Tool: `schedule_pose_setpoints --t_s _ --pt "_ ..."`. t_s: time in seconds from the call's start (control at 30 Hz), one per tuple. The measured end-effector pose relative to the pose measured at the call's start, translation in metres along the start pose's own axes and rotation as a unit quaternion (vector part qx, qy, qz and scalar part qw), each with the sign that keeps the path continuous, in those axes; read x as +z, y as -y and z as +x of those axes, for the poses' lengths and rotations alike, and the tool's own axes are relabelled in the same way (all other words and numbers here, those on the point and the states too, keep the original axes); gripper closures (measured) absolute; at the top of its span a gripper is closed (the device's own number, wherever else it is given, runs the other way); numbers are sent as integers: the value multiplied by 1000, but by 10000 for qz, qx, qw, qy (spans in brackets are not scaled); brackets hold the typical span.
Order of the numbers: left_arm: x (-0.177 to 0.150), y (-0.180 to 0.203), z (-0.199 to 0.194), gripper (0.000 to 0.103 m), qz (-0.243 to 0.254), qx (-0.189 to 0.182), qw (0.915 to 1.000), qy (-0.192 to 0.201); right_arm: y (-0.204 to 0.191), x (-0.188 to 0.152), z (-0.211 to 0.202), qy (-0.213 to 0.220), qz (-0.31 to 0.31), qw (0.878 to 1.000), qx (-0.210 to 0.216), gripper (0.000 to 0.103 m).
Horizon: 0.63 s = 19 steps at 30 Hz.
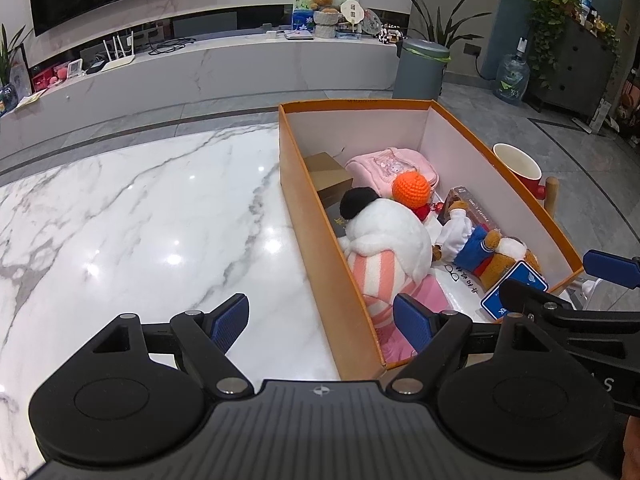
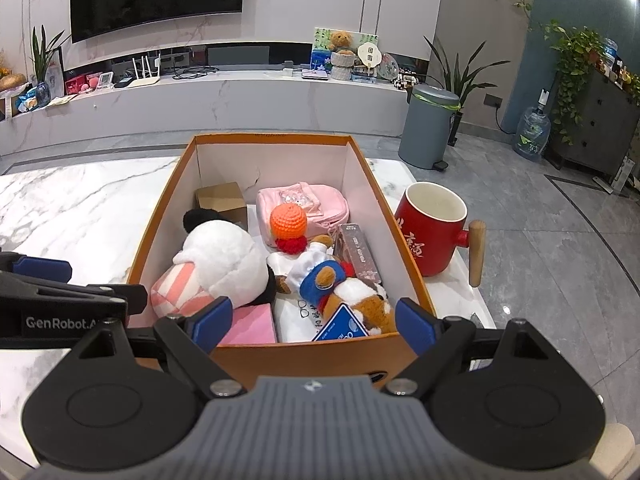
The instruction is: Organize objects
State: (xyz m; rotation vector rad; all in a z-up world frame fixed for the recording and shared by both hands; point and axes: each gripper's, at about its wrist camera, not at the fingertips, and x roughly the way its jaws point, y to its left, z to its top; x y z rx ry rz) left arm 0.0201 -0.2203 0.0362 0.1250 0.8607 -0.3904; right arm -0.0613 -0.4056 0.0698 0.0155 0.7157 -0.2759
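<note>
Hovering side by side at the near end of a marble tabletop [image 1: 140, 208], the two claws are both spread wide and pinch nothing. The left claw [image 1: 322, 322] hangs over the near left corner of an open orange box [image 2: 160, 224], one blue pad above the bare marble and the other above the box. The right claw [image 2: 312, 326] faces straight down the length of the box from its near end wall, its pads standing on either side of that wall.

Inside the box, nearest, lie a pink block [image 2: 252, 326], a blue card [image 2: 340, 326] and a white sheet with printed spectacles [image 2: 298, 316]. Just beyond them a white plush toy [image 2: 224, 260] with a pink striped part lies along the left wall, and a brown bear in a blue and white outfit [image 2: 332, 284] lies to its right. A clear packet [image 2: 360, 256] rests along the right wall. Farther in sit an orange knitted ball [image 2: 288, 220], a pink pouch [image 2: 304, 204] and a small cardboard carton [image 2: 220, 200] in the far left corner.

Outside the box, just beside its right wall, stands a red mug [image 2: 430, 236] with a wooden handle. Beyond the tabletop, on the floor, stands a grey bin [image 2: 430, 128].
</note>
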Motion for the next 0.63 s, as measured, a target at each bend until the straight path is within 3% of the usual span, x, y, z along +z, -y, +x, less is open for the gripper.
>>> schedule_pose_setpoints --t_s 0.63 --pt "-1 8 -4 8 174 74 9997 126 7 -4 -3 -19 83 10000 -21 14"
